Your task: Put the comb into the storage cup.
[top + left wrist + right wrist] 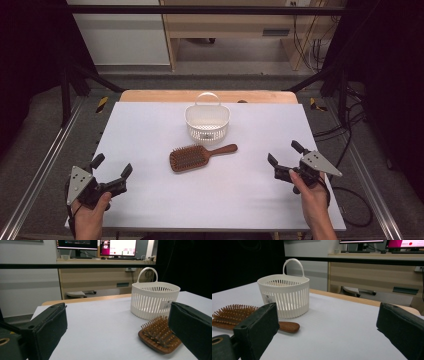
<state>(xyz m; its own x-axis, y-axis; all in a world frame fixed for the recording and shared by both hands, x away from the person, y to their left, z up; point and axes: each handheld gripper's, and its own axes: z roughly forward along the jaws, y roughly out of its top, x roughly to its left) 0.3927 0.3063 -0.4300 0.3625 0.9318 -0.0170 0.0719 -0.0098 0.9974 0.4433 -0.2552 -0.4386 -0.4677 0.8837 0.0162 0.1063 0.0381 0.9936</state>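
White counter (150, 200) broad and mostly bare, with a strip of wood showing along the far edge. Dark metal rails along the left and right sides, floor and cables beyond the right edge. Open surface wide at the near left, near middle and near right; far corners bare too.

Near the far middle, a white slatted basket (207, 121) standing upright, loop handle up at its far rim, a small label on the near wall. Just beside it on the near side, apart from it, a wooden hairbrush (192, 157) lying flat, bristles up, head to the left, handle pointing right and slightly far.

Left gripper (111, 167) at the near left corner, held in a hand (91, 215), jaws spread wide with nothing between them, pointing far and right toward the brush. In the left gripper view, brush head (160, 338) low by the right jaw and partly hidden behind it, basket (153, 300) farther off.

Right gripper (285, 153) at the near right, held in the other hand (312, 197), jaws likewise spread wide and empty, well apart from the brush handle. In the right gripper view, brush (234, 315) past the left jaw, basket (284, 298) behind it, bare counter ahead between the jaws.
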